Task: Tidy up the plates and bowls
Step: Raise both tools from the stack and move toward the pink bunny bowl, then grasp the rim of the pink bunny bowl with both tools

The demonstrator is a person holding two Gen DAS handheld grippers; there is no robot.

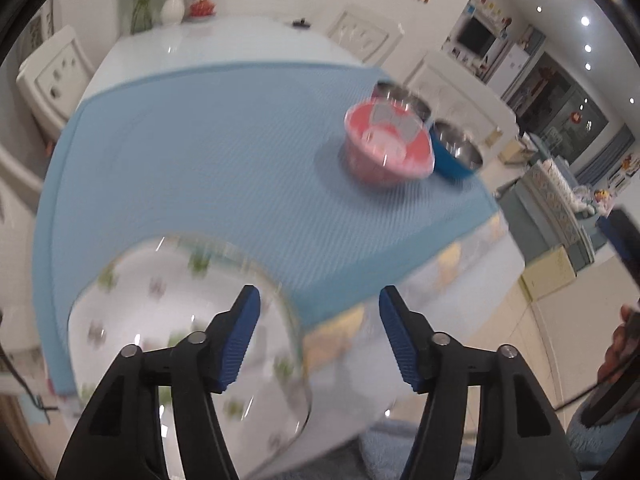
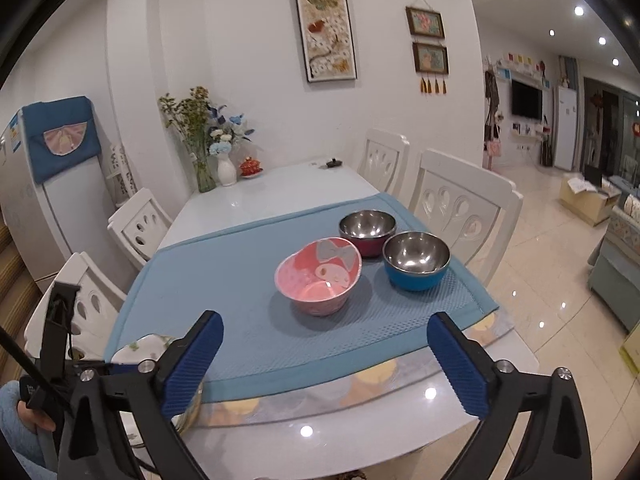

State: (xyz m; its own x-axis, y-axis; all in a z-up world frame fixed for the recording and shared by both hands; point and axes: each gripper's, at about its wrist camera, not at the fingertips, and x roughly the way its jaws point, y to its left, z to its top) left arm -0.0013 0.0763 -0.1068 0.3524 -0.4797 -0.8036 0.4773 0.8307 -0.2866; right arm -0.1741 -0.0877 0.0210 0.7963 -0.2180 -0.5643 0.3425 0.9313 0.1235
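Observation:
A pink cartoon bowl (image 2: 318,276) stands mid-mat on the blue mat (image 2: 224,280). Behind it are a steel bowl with a maroon shell (image 2: 367,232) and a steel bowl with a blue shell (image 2: 416,266). A white floral plate (image 1: 180,336) lies at the mat's near left corner, partly off the mat; it also shows in the right wrist view (image 2: 140,346). My left gripper (image 1: 320,332) is open, its left finger over the plate's right part. My right gripper (image 2: 324,364) is open and empty above the table's near edge. The pink bowl (image 1: 388,144) is blurred in the left wrist view.
The white glossy table (image 2: 280,188) has white chairs (image 2: 460,208) on both sides. A vase of flowers (image 2: 226,168) and a small red pot (image 2: 250,168) stand at the far end by the wall.

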